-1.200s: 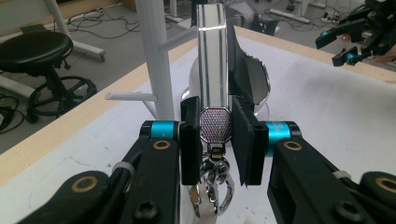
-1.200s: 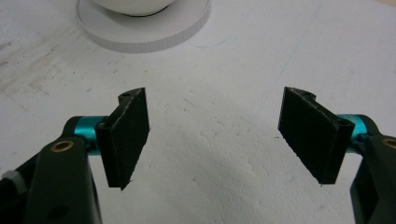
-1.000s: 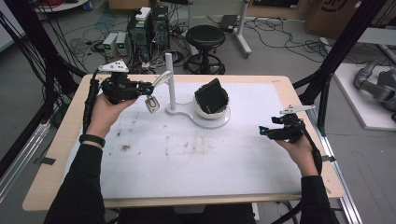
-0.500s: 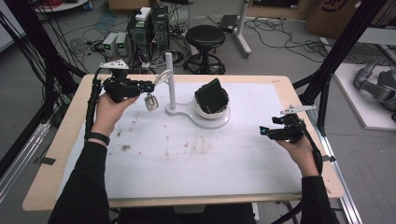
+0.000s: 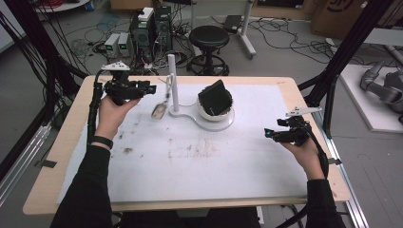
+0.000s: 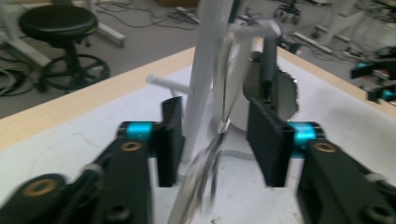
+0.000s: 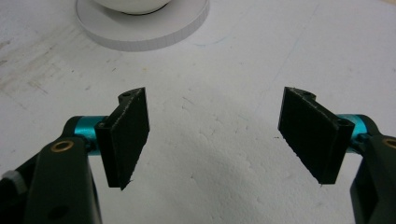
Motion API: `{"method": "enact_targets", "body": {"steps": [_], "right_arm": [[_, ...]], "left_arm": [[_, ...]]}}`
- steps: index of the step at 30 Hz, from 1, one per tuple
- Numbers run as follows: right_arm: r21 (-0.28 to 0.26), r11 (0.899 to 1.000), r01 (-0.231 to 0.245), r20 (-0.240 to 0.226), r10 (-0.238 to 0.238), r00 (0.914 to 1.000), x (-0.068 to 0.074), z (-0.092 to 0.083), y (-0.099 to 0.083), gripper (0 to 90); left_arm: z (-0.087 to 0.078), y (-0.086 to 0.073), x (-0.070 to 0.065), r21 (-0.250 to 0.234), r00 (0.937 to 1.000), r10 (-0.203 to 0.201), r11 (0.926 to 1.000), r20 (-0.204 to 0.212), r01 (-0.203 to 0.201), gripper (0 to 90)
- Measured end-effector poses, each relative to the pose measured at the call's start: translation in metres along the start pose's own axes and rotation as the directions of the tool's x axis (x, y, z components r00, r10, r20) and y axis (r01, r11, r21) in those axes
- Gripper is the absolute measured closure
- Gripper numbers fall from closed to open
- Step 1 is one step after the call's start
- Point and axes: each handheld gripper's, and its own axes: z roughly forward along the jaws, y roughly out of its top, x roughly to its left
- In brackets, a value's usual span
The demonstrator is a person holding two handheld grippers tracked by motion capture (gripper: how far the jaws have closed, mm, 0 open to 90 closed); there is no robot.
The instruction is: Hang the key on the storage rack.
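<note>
At nine o'clock of the white stand (image 5: 172, 80), the left tongs (image 6: 219, 140) are spread around a metal spoon (image 6: 224, 107) hanging from it, not touching. At three o'clock, the right tongs (image 7: 217, 135) hover spread wide over the bare white worktop (image 5: 190, 161).

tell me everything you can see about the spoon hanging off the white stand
The spoon is shiny metal and slim-handled. It hangs from a peg on the white stand, handle end up, its bowl down near the white mat and tilted toward the table's left side. In the left gripper view it is blurred and sits between the open jaws of the left gripper, which do not touch it. The pictures cannot settle whether its bowl touches the mat.
</note>
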Motion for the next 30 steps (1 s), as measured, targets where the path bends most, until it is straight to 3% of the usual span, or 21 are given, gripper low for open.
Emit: {"method": "enact_targets", "body": {"steps": [6,10,11,12,15,20,21,24,25,30], "right_arm": [[-0.001,1.0,0.002,-0.001,-0.002,1.0,0.0,-0.001,0.0,25.3],[-0.004,1.0,0.002,0.003,-0.002,1.0,0.0,-0.001,0.0,25.3],[-0.004,1.0,0.001,0.004,-0.001,1.0,0.0,-0.001,0.001,25.3],[-0.004,1.0,0.001,0.004,-0.001,1.0,0.0,-0.001,0.001,25.3],[0.0,1.0,0.005,0.003,-0.005,1.0,0.001,-0.001,0.001,25.3],[-0.002,1.0,0.008,0.0,-0.008,1.0,0.001,-0.001,0.002,25.3],[0.001,1.0,0.005,-0.001,-0.005,1.0,0.001,0.0,0.002,25.3],[0.004,1.0,0.007,-0.003,-0.007,1.0,0.001,0.0,0.003,25.3],[0.005,1.0,0.014,-0.007,-0.014,0.9999,0.001,0.001,0.004,25.3],[0.01,1.0,0.019,-0.012,-0.019,0.9998,0.003,0.001,0.005,25.2]], "left_arm": [[-0.014,-0.004,-0.008,-0.004,0.9981,0.05,0.9987,-0.035,-0.05,49.2],[-0.022,-0.004,-0.016,0.051,0.9951,0.078,0.9959,-0.06,-0.075,41.5],[-0.026,-0.003,-0.025,0.084,0.9904,0.115,0.9906,-0.077,-0.108,40.6],[-0.026,-0.003,-0.025,0.084,0.9904,0.115,0.9906,-0.077,-0.108,39.8],[-0.032,-0.007,-0.043,0.104,0.9786,0.183,0.9793,-0.094,-0.173,38.7],[-0.037,-0.014,-0.057,0.148,0.97,0.217,0.9684,-0.109,-0.2,36.9],[-0.039,-0.017,-0.064,0.167,0.964,0.241,0.961,-0.112,-0.221,36.5],[-0.041,-0.022,-0.07,0.175,0.9636,0.245,0.9586,-0.106,-0.225,36.0],[-0.043,-0.027,-0.075,0.192,0.9637,0.249,0.9547,-0.097,-0.227,35.6],[-0.045,-0.039,-0.08,0.21,0.9671,0.238,0.9536,-0.089,-0.216,34.0]]}}
